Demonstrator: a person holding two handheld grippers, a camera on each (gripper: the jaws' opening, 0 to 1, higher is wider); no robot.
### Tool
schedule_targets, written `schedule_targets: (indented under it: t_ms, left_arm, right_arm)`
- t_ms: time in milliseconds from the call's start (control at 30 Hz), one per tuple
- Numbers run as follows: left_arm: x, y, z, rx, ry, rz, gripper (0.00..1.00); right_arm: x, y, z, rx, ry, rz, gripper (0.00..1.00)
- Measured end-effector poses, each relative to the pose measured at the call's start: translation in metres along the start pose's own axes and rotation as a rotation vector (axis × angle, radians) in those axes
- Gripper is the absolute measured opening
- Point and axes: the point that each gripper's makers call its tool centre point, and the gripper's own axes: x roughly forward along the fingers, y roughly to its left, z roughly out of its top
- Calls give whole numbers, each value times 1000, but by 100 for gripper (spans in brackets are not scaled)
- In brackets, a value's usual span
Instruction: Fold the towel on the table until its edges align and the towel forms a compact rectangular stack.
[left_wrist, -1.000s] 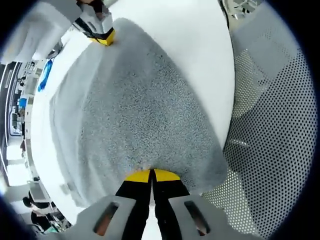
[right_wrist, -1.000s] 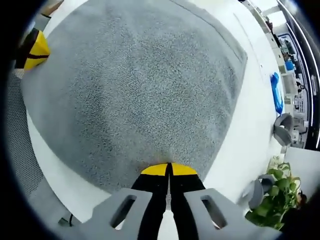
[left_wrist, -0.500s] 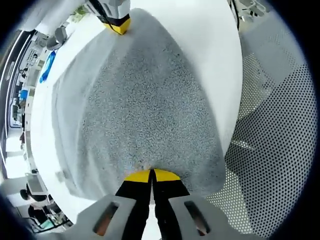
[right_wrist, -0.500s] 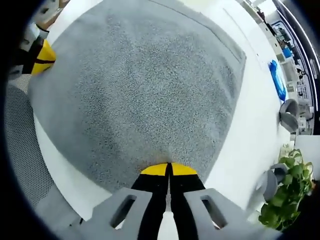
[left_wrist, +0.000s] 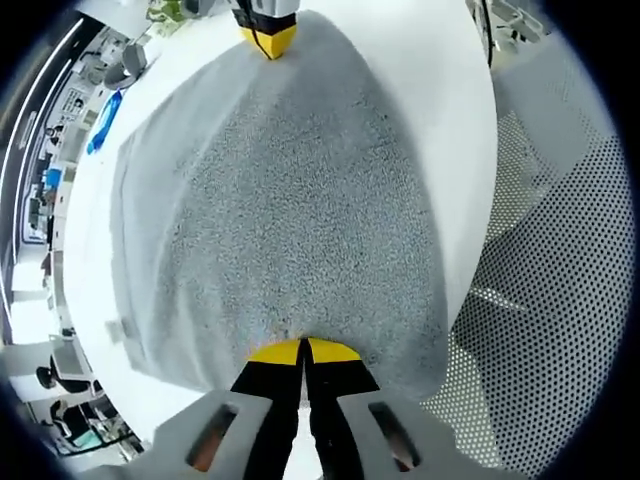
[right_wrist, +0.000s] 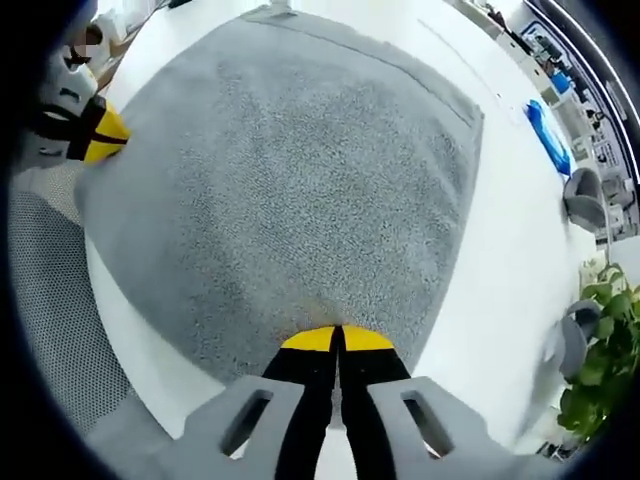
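Note:
A grey terry towel (left_wrist: 270, 200) lies spread on the white table (left_wrist: 430, 110). My left gripper (left_wrist: 303, 352) is shut on the towel's near corner, its yellow tips pressed together on the cloth. In the right gripper view the same towel (right_wrist: 300, 190) stretches away, and my right gripper (right_wrist: 337, 340) is shut on another corner of it. The right gripper (left_wrist: 268, 38) shows at the top of the left gripper view, at the towel's far corner. At the left rim of the right gripper view the left gripper (right_wrist: 95, 135) holds its corner.
A perforated grey surface (left_wrist: 560, 280) lies beyond the table's edge. A blue object (right_wrist: 548, 135) rests on the table past the towel. Green plant leaves (right_wrist: 598, 360) and grey round objects (right_wrist: 580, 205) stand at the right. Office furniture shows far off.
Both views have shifted as the hands moved. The right gripper now sits higher and further right in the left gripper view, and the towel's held edge looks lifted and stretched between the grippers.

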Motion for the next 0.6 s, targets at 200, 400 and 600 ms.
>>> schedule_targets:
  t_ms: [200,400,600]
  left_arm:
    - [0,1,-1,-29,16,-11,1]
    - [0,3,-4,-74,1,-28,1]
    - [0,2,-7,-55,30,-19,1]
  right_arm:
    - [0,2,0,6,-6,-12,0]
    - [-1,7,-3,-8,19,-20,0]
    - [-2,12,-4,-21,34,-27,0]
